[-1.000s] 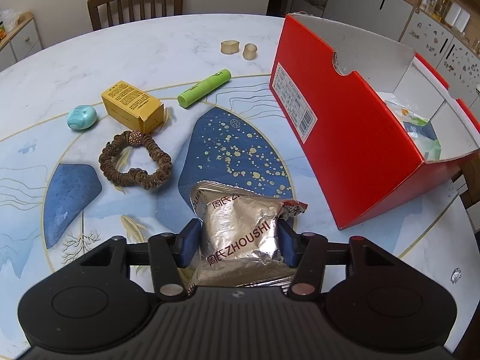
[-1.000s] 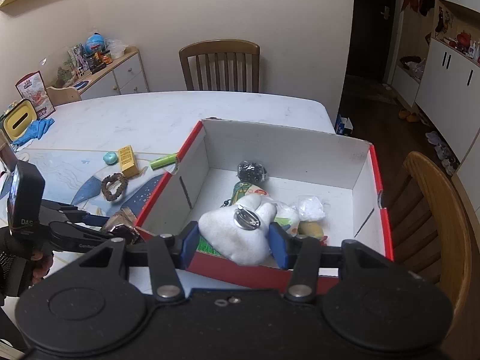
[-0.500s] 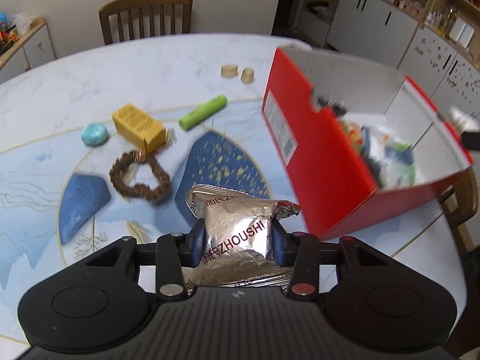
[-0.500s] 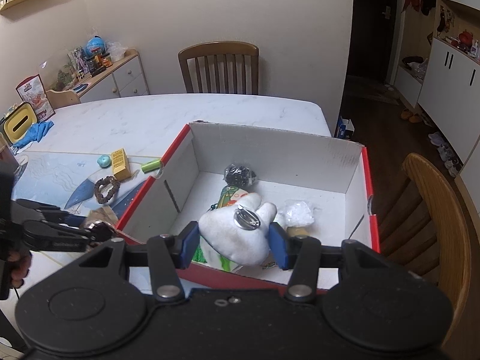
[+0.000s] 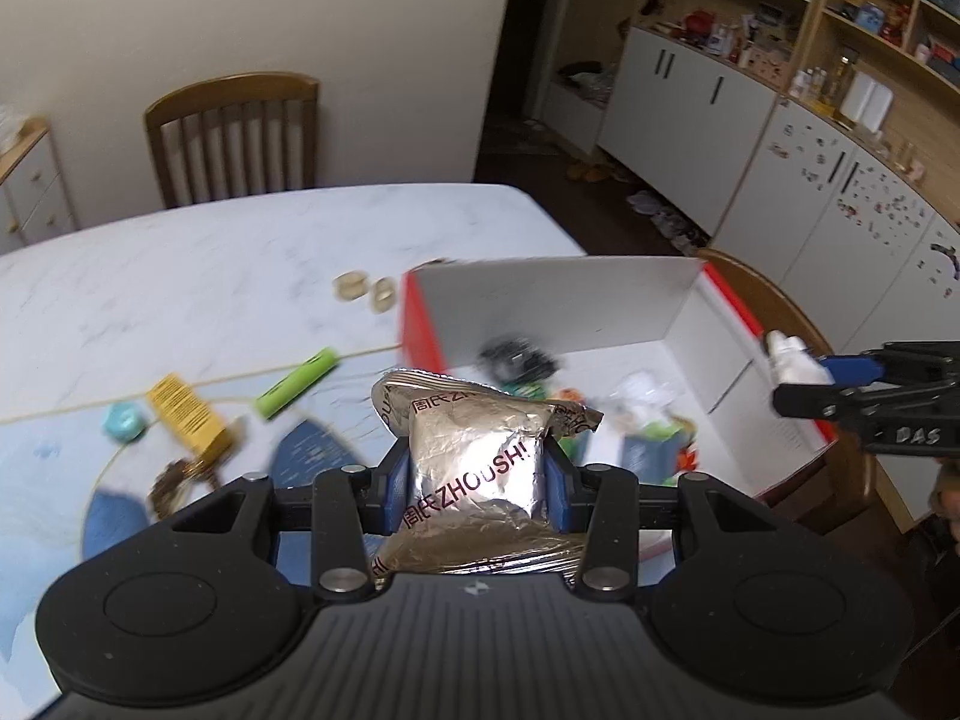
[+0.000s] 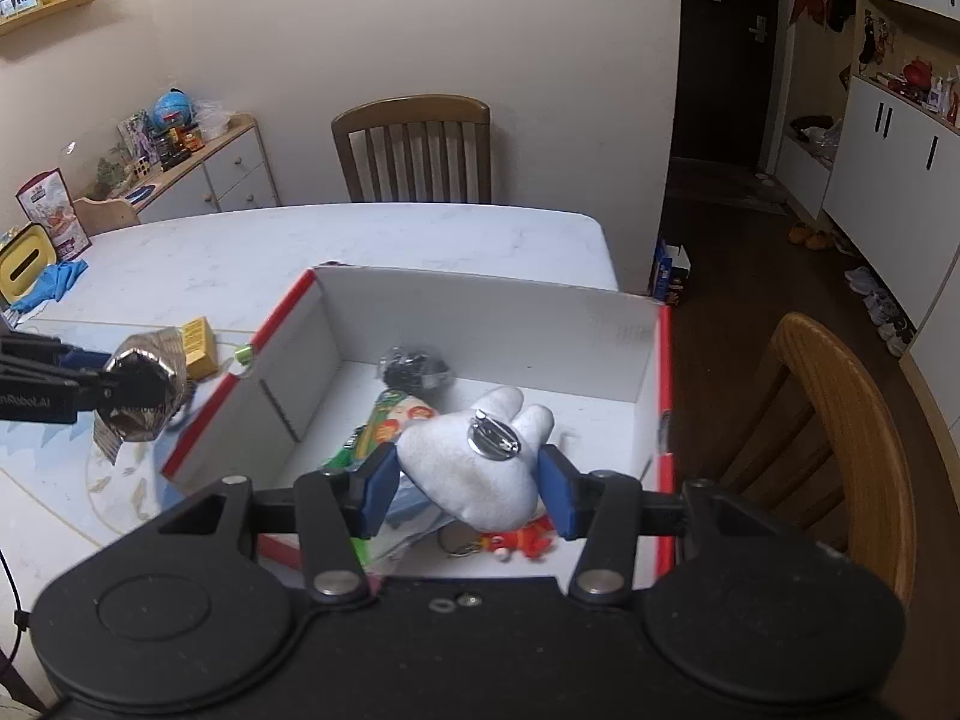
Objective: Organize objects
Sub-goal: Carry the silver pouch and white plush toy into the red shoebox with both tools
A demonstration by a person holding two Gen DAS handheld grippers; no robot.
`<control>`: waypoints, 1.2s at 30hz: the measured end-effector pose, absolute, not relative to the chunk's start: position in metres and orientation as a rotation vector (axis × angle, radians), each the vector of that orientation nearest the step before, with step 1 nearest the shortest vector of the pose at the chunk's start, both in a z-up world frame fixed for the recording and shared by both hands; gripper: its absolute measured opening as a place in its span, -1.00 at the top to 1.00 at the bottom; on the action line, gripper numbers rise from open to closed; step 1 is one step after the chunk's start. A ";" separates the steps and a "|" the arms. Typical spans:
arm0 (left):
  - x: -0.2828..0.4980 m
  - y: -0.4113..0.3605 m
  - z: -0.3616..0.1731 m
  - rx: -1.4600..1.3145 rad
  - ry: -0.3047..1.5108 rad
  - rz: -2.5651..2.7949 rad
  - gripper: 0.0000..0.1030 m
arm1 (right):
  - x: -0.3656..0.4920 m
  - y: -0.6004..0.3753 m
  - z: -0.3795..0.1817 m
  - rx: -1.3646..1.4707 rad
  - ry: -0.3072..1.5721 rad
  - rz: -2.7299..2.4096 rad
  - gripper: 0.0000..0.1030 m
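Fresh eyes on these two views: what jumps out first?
The crinkled silver snack bag, clamped in the left tongs and held up near the red box. Next, the white plush toy with a metal clip, gripped by the right tongs over the box's cluttered inside. A green tube and yellow carton lie on the table.

Lifted clear of the counter (image 5: 180,276) within the last second: the silver foil snack packet (image 5: 480,462), pinched in the left hand-held gripper (image 5: 477,483). Carried up and toward the red box (image 6: 663,372), now seen from above its near wall with the white interior open to the left view, where a second ago only the red outer side showed. Raised too, seemingly, the right hand-held gripper (image 6: 468,480) with the white plush toy (image 6: 480,468), sitting further over the box interior than before.
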State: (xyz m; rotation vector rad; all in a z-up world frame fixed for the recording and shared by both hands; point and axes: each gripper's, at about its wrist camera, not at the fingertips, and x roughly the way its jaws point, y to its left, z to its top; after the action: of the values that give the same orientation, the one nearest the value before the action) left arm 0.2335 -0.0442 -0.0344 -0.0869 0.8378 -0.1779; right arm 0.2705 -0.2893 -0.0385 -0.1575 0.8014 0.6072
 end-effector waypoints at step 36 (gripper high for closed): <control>0.385 -0.173 -0.119 0.092 0.998 -0.303 0.17 | 0.314 -0.263 -0.088 -0.306 0.894 0.697 0.06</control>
State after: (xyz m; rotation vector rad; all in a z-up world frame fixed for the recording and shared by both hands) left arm 0.3851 -0.1730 -0.1191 0.0920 0.9983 -0.3027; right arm 0.3136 -0.2627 -0.0884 -0.3061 0.8940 0.6972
